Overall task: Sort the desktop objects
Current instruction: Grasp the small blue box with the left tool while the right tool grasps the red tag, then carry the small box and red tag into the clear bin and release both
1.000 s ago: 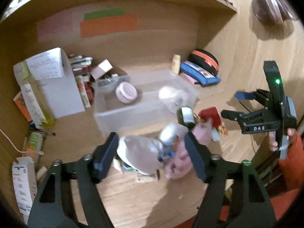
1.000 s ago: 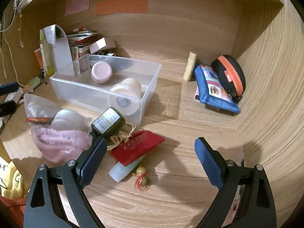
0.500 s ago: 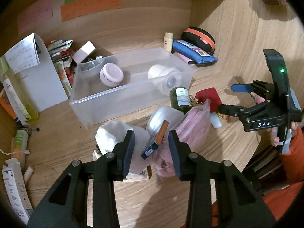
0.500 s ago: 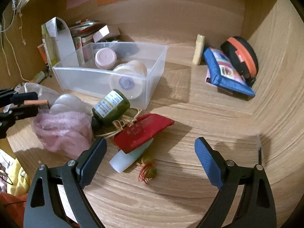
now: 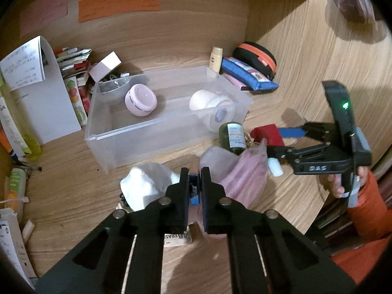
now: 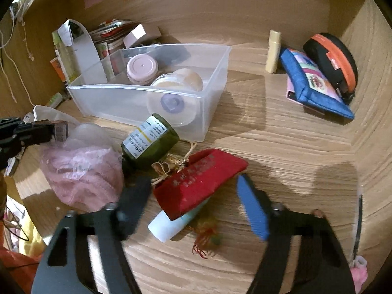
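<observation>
Reading "DAS" on the right hand-held gripper (image 5: 286, 140), "ERAS" on a label (image 5: 175, 238).

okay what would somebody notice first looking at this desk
Probably the clear plastic bin mid-desk, holding a pink jar. In front of it, the left gripper is shut on a small blue-ended stick, while the open right gripper straddles a red pouch.

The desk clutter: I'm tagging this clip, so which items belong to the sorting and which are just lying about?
In play:
left gripper shut on a small blue-and-brown box
right gripper open around the red pouch
clear bin holding a pink jar
green bottle
pink mesh bag

Lying about:
blue pouch
black-and-orange case
wall notes
</observation>
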The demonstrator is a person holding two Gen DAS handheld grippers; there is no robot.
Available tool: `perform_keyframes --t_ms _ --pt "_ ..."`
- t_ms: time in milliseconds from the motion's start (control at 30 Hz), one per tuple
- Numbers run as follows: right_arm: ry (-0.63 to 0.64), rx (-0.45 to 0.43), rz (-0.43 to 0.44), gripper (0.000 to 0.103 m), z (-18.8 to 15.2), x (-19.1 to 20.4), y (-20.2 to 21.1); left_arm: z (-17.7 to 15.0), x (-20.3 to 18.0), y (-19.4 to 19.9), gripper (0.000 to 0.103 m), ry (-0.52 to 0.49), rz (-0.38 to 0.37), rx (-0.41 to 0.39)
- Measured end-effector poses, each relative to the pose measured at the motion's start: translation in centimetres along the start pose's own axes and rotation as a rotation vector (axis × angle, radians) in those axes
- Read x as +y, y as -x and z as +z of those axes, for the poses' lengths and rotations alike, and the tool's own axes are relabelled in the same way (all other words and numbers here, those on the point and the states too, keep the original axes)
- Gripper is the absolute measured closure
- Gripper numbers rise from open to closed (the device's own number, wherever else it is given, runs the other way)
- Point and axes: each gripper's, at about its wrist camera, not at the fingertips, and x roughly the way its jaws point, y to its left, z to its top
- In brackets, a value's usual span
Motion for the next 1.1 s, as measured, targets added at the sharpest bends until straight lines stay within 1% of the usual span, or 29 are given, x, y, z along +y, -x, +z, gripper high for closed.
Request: perform_keyframes --t_ms 67,100,133,167,233,267,567,833,900,967,1000,1033,1067,1100 --pt "-0.004 0.004 0.005 0.060 0.0 -0.1 -0.3 0.0 0.0 0.3 0.097 0.000 -0.007 -0.011" --pt "-0.006 0.004 0.009 0.065 0.0 -0.2 -0.3 0.0 0.0 0.4 0.097 -0.003 -0.004 -0.013" --pt "-0.008 0.004 0.015 0.077 0.0 -0.2 -0.4 0.0 -0.1 0.4 0.097 -0.006 -0.004 -0.014" --pt "-0.010 0.002 0.023 0.083 0.1 -0.3 -0.4 0.0 -0.1 0.5 0.097 -0.007 0.000 -0.017" --pt "-0.010 -0.012 0.028 0.088 0.1 -0.3 -0.1 0.2 0.1 0.8 0.097 -0.002 0.010 -0.028" --pt "-0.008 -0.021 0.021 0.090 0.2 -0.3 0.1 0.3 0.3 0.9 0.097 0.005 0.014 -0.036" --pt "-0.018 -0.093 -0.016 0.095 0.8 -0.1 2.2 1.8 2.0 2.3 0.097 0.060 0.046 -0.131" --pt "-0.025 -0.167 -0.025 0.096 2.3 -0.2 4.8 3.3 3.2 2.6 0.097 0.086 0.066 -0.177" --pt "-0.003 -0.162 -0.015 0.096 2.6 0.0 4.9 3.6 3.6 2.6 0.097 0.096 0.074 -0.185" --pt "0.004 -0.133 -0.068 0.095 2.6 0.1 4.3 3.7 4.0 2.7 0.097 0.106 0.071 -0.192" --pt "-0.001 -0.110 -0.076 0.092 2.6 -0.1 3.9 3.7 4.1 2.7 0.097 0.109 0.069 -0.195" --pt "-0.026 -0.081 -0.080 0.078 2.5 -0.7 3.4 3.8 4.3 2.8 0.097 0.112 0.070 -0.199" --pt "-0.055 -0.067 -0.079 0.054 2.4 -1.3 3.0 3.8 4.4 2.8 0.097 0.114 0.071 -0.201" --pt "-0.079 -0.065 -0.078 0.043 2.2 -1.8 2.7 3.9 4.5 2.8 0.097 0.115 0.071 -0.203"
